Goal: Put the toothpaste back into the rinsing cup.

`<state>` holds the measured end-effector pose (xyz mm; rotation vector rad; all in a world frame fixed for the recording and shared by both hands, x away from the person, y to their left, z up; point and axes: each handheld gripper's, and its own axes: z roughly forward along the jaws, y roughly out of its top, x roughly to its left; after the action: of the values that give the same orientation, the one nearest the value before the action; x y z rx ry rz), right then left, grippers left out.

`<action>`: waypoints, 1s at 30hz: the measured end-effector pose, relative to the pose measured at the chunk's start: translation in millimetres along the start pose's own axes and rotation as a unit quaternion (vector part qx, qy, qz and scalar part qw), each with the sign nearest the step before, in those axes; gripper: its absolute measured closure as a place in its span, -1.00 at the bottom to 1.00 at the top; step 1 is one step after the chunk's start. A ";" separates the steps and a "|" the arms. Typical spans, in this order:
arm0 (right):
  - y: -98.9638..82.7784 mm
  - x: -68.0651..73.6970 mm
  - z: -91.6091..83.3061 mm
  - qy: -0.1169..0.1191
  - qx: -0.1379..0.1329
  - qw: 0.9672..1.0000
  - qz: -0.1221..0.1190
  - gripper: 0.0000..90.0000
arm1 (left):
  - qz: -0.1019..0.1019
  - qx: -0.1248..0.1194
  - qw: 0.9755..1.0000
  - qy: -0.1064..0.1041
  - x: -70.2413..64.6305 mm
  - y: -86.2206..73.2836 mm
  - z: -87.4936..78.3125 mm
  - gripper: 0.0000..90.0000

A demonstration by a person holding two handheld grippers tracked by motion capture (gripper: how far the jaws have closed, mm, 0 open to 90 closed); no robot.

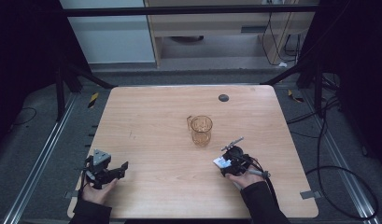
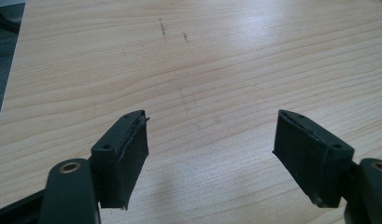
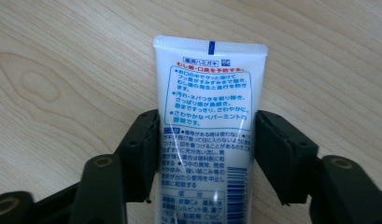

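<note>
We have the right tool [image 3: 205,154] set around a white toothpaste tube [image 3: 208,116]. In the right gripper view both pads sit against the tube's sides about halfway along, the left pad flush and the right one just at the edge, so we read it as a light grip, not a firm one. The crimped end of the tube points toward twelve o'clock in that view. In the high view the tube [image 1: 221,163] shows as a pale patch at the nose of the right tool [image 1: 229,164], near the table's [image 1: 151,140] front edge at about five o'clock from the amber glass cup [image 1: 201,130].

Our left tool [image 2: 209,154] stands wide open over bare wood and grips nothing. In the high view it [image 1: 109,171] rests near the front left corner, at about eight o'clock from the cup and well apart from it.

The likely aim, as we judge it, is to stand the tube in the cup. The risks:
- The grip is across a soft, slick tube. It may squash or slide, and the tube could droop or twist as we lift.
- The cup looks light and narrow. A tube arriving tilted could catch the rim and tip or push it.
- A small grey stick-like item [image 1: 232,142] lies just beside the right tool toward the cup, and we might knock it on the way.
</note>
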<state>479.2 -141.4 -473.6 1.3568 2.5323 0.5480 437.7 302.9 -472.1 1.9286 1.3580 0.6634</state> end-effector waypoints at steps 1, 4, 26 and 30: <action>0.0 0.2 -1.9 -0.002 -0.002 1.000 0.000 0.03 | 0.000 0.000 1.000 0.000 0.0 0.0 0.1 -0.45; 0.1 -0.1 -11.7 -0.012 -0.024 1.000 -0.003 0.33 | 0.000 0.000 1.000 0.000 -0.1 0.1 0.2 -0.45; 1.0 -0.6 -7.3 -0.003 -0.030 0.999 0.020 -0.19 | 0.000 0.000 1.000 0.000 -0.1 0.2 -0.4 -0.45; -0.3 -3.1 -2.6 -0.002 -0.023 0.999 0.023 -0.22 | 0.000 0.000 1.000 0.000 -0.1 0.1 0.2 -0.45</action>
<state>479.8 -144.8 -471.3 1.4022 2.4751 0.6067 437.9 302.7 -472.1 1.9291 1.3585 0.6626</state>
